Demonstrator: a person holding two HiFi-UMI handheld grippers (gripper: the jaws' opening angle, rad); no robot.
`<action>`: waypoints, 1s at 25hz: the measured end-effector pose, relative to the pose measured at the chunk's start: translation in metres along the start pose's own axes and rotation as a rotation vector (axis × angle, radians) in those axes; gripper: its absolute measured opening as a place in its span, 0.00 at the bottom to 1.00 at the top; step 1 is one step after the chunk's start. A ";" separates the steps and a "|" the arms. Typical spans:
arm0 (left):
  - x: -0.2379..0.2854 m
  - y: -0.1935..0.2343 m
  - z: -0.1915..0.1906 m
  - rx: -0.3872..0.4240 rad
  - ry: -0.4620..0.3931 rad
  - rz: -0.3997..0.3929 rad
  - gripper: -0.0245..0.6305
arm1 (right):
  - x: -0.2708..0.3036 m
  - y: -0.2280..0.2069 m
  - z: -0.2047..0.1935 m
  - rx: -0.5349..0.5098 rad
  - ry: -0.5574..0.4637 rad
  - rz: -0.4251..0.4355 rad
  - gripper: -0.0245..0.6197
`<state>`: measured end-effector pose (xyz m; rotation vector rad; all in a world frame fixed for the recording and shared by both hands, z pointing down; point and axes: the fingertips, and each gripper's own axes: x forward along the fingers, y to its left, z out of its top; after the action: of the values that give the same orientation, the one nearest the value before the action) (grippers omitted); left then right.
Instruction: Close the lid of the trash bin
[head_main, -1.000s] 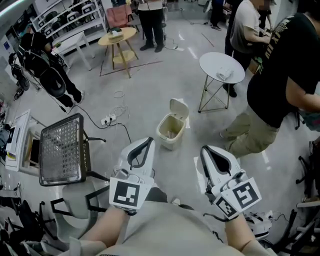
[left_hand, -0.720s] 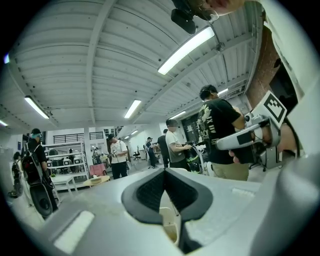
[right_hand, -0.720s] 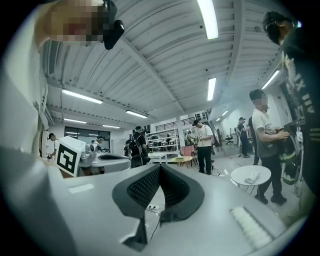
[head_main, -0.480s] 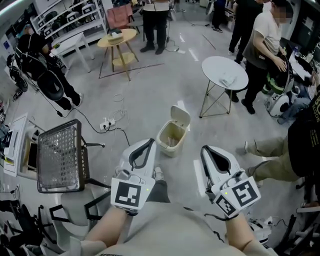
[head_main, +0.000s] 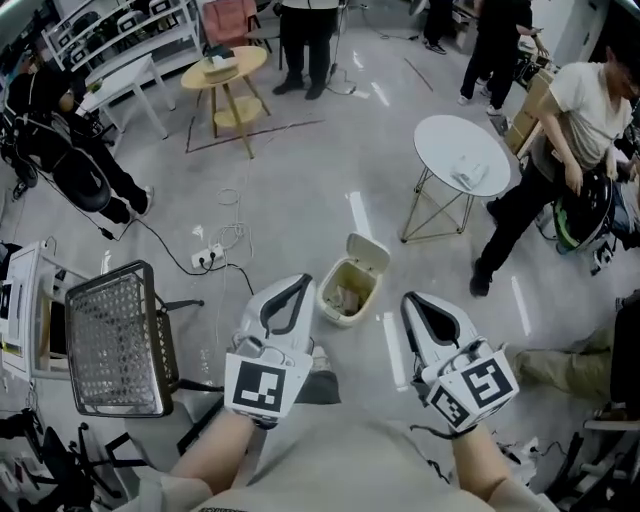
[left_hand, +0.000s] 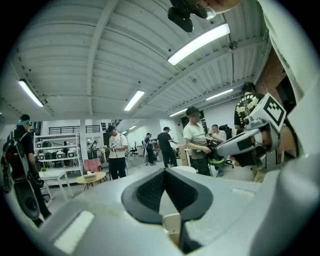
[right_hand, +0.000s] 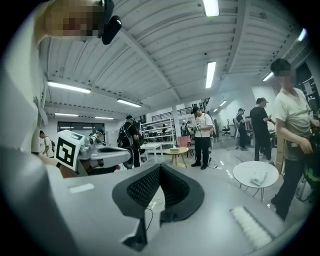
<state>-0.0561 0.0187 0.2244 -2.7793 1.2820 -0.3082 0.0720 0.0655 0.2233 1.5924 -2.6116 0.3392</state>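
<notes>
A small cream trash bin (head_main: 345, 292) stands on the grey floor just ahead of me, its lid (head_main: 368, 251) tipped up and open at the far side, some rubbish inside. My left gripper (head_main: 298, 281) is shut and empty, its tip just left of the bin and above it. My right gripper (head_main: 408, 298) is shut and empty too, a little to the bin's right. In the left gripper view a cream part of the bin (left_hand: 172, 223) shows below the closed jaws of the left gripper (left_hand: 164, 171). The right gripper (right_hand: 159, 166) looks past it over the room.
A white round table (head_main: 448, 138) stands beyond the bin on the right, with a person (head_main: 560, 130) beside it. A mesh-backed chair (head_main: 120, 325) is at my left. A power strip with cables (head_main: 212, 257) lies on the floor. A yellow table (head_main: 225, 68) stands farther back.
The bin has come nearer and now lies between the two gripper tips. People on the right have walked on. Both grippers keep their place and stay shut.
</notes>
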 end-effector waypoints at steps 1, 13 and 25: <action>0.010 0.012 0.000 0.003 0.000 -0.003 0.04 | 0.015 -0.003 0.003 0.000 0.010 0.000 0.04; 0.101 0.118 -0.017 0.016 0.024 -0.055 0.04 | 0.150 -0.052 0.017 0.024 0.038 -0.068 0.04; 0.156 0.133 -0.053 -0.019 0.117 -0.016 0.04 | 0.203 -0.128 -0.021 0.096 0.122 -0.063 0.04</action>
<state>-0.0678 -0.1854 0.2817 -2.8268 1.2933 -0.4680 0.0903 -0.1631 0.2981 1.6232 -2.4841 0.5474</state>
